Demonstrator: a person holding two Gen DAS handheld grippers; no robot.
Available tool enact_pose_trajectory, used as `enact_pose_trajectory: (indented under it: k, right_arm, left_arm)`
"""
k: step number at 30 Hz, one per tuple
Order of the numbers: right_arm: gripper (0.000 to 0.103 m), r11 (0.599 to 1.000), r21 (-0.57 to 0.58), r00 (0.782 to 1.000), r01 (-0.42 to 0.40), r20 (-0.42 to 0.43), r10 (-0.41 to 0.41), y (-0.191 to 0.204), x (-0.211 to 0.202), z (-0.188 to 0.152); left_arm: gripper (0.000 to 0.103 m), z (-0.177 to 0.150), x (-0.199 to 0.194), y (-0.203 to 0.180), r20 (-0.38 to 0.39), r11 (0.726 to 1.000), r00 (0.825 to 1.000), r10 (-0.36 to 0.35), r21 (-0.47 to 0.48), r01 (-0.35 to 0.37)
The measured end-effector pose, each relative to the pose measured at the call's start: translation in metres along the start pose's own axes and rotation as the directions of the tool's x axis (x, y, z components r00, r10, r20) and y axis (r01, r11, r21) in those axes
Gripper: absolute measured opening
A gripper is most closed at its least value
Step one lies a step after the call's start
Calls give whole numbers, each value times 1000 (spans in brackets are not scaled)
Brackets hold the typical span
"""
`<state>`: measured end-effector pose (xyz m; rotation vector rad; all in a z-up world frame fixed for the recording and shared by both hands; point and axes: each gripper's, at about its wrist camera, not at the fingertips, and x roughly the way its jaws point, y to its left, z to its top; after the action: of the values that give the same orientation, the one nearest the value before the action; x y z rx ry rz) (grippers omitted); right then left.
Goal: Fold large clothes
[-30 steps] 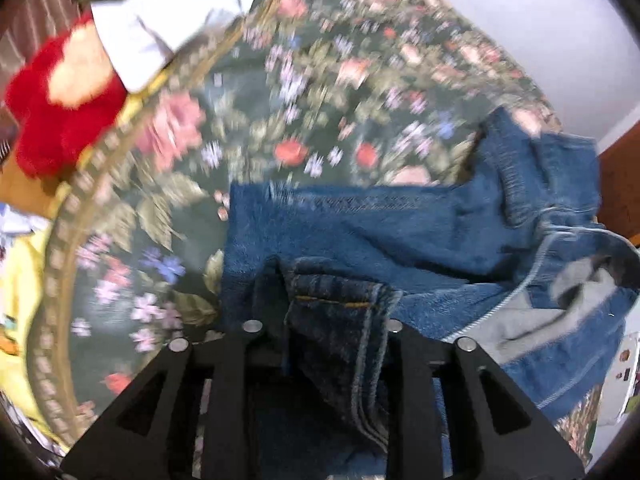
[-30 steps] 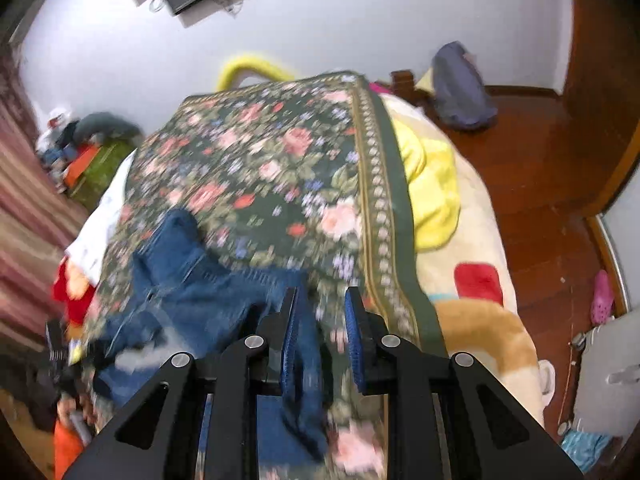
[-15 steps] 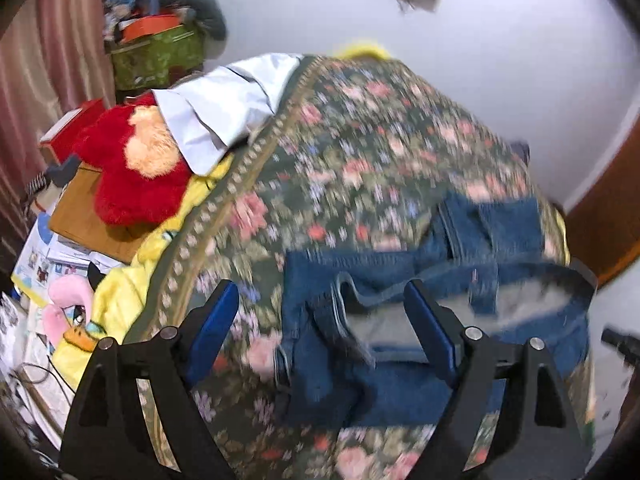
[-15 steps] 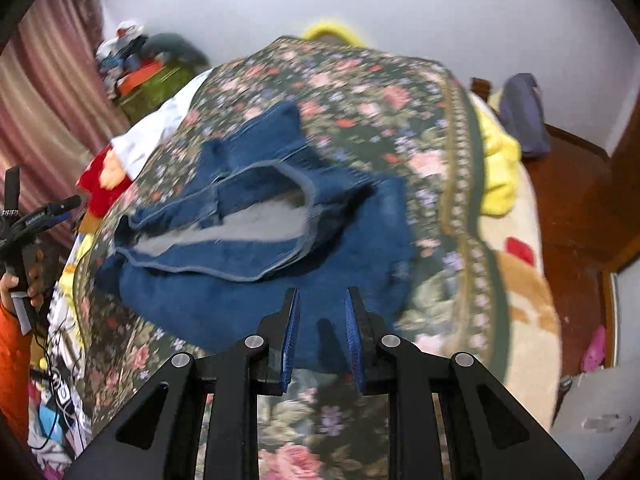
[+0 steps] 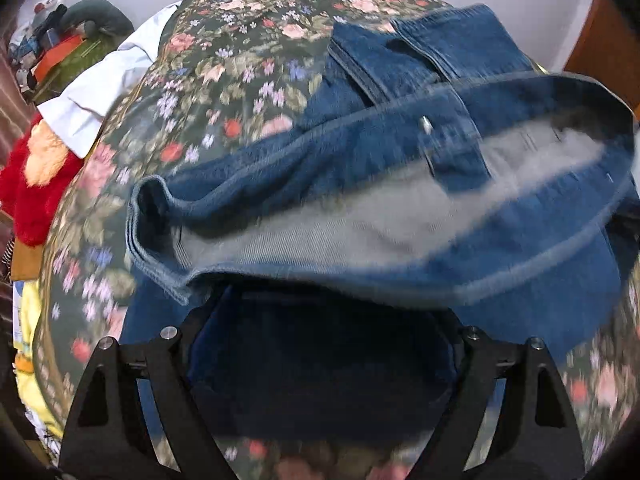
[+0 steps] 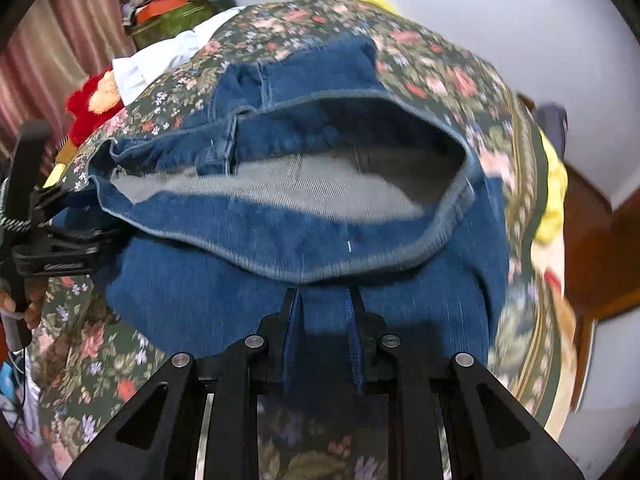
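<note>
Blue jeans (image 5: 400, 236) lie on a bed with a dark floral cover (image 5: 224, 80). The waist gapes open and shows its grey inside (image 6: 320, 196). My left gripper (image 5: 320, 320) stands open and wide at the jeans' near left edge, with dark denim lying between its fingers and no pad pressing on it. It also appears in the right wrist view as the left gripper (image 6: 100, 246), against the waistband's left end. My right gripper (image 6: 322, 296) is shut on the jeans' near edge just below the waistband. The legs are hidden under the upper part.
A red plush toy (image 5: 36, 184) and a white cloth (image 5: 104, 92) lie at the bed's left side. A yellow blanket (image 6: 556, 192) hangs off the right side above a wooden floor (image 6: 592, 248). Piled clutter (image 6: 172, 4) stands at the back left. A person's hand (image 6: 32, 304) holds the left tool.
The left gripper let go of a denim fold, opened wide, and moved in low over the jeans' near edge. The right gripper came down closer to the waistband, staying shut.
</note>
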<state>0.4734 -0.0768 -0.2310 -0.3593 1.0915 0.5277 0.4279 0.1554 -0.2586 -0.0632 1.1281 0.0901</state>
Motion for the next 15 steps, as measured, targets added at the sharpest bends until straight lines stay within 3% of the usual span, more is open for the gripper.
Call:
enact_pose_trajectory:
  k: [3, 6, 10, 12, 15]
  right_arm:
    - [18, 1000, 4, 1000, 2, 0, -2, -9, 10, 22]
    - [18, 997, 29, 997, 68, 43, -70, -24, 20, 45]
    - [18, 979, 179, 989, 92, 95, -110, -53, 28, 70]
    - [18, 955, 293, 987, 40, 138, -83, -74, 20, 73]
    - [18, 892, 433, 978, -133, 205, 46, -103, 5, 69]
  left_arm:
    - [84, 27, 15, 7, 22, 999, 999, 45, -11, -45]
    - [83, 53, 18, 14, 60, 997, 996, 70, -18, -69]
    - [80, 82, 5, 33, 126, 992, 986, 105, -83, -95]
    - [80, 93, -5, 52, 142, 987, 986, 87, -144, -66]
    - [79, 95, -21, 73, 152, 979, 988, 16, -202, 15]
